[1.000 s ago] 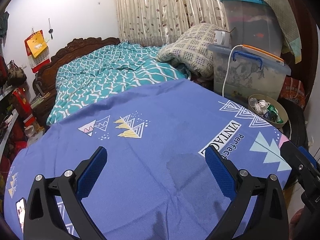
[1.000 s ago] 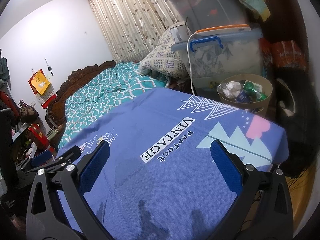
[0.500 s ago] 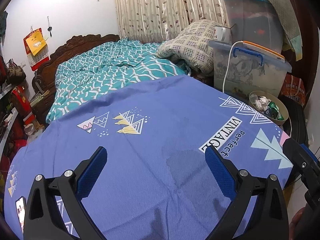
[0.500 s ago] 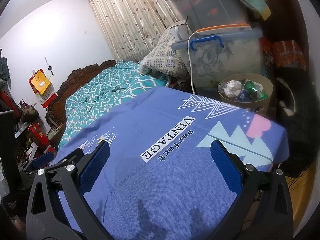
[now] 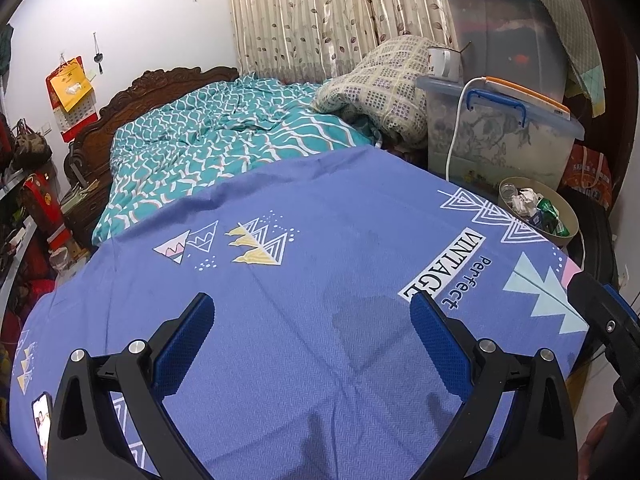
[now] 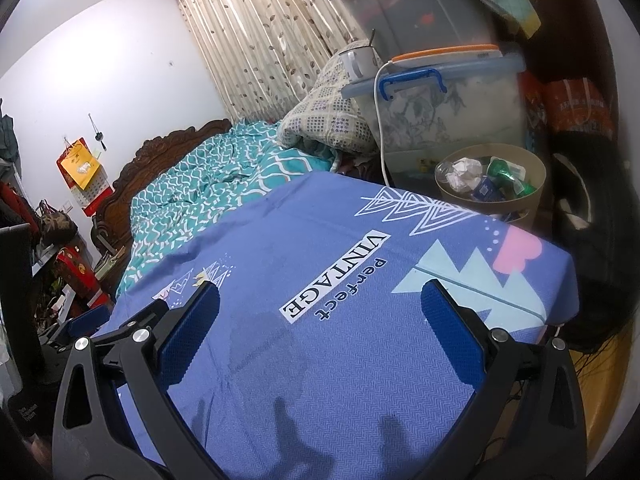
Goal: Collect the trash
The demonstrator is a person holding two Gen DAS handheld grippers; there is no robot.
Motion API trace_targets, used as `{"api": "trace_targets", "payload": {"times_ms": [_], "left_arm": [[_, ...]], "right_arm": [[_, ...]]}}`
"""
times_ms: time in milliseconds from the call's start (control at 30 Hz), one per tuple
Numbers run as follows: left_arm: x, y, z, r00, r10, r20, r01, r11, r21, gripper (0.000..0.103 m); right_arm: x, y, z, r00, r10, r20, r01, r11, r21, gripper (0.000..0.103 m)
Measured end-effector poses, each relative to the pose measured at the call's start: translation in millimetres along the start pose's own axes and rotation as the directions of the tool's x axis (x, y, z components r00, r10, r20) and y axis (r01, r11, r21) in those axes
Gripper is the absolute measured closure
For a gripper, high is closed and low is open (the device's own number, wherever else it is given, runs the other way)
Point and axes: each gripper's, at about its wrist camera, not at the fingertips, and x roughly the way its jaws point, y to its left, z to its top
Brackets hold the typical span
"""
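Left wrist view: the left gripper [image 5: 310, 330], black frame w/ blue pads, hangs over a blue printed cloth-covered table [image 5: 320, 264], jaws spread wide, nothing btwn them. The cloth carries triangle motifs and the words "VINTAGE Perfect". A round beige waste bin [image 5: 570, 220] stands just past the table's far right corner, filled w/ crumpled white paper [image 5: 526, 202] and green wrappers [image 5: 550, 216]; that's where the trash is. Behind the bin sits a clear plastic storage box w/ blue handle [image 5: 500, 136], a white cable [image 5: 456, 128] draped down its front, and a white enamel mug [image 5: 442, 62] on its lid. A bigger clear tub w/ teal lid [image 5: 500, 36] is stacked behind. Beyond the table: a bed w/ teal wave-pattern bedding [image 5: 224, 128], a checked cream pillow [image 5: 384, 80], a carved dark wood headboard [image 5: 160, 88], a beige leaf-print curtain [image 5: 328, 12]. A red-and-yellow wall calendar [image 5: 70, 92] hangs on the white wall at left. A phone [image 5: 40, 420] lies at the cloth's near left edge. The right gripper [image 5: 608, 320] pokes in at the right edge.

Right wrist view: the right gripper [image 6: 320, 312] is likewise spread apart, empty, above the table's right half. The bin is closer here, just off the far right corner, not touching the cloth as far as I can tell. The left gripper shows at the left edge, low, near the cloth's side.
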Motion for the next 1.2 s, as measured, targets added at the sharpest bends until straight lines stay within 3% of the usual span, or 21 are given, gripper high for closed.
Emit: {"api": "trace_targets", "payload": {"times_ms": [1200], "left_arm": [[10.9, -6.0, -6.5, 0.999, -0.006, -0.036, 0.007, 1.0, 0.03, 0.009]], "right_arm": [[-1.5, 1.1, -0.9, 1.0, -0.001, 0.0, 0.001, 1.0, 0.005, 0.003]]}}
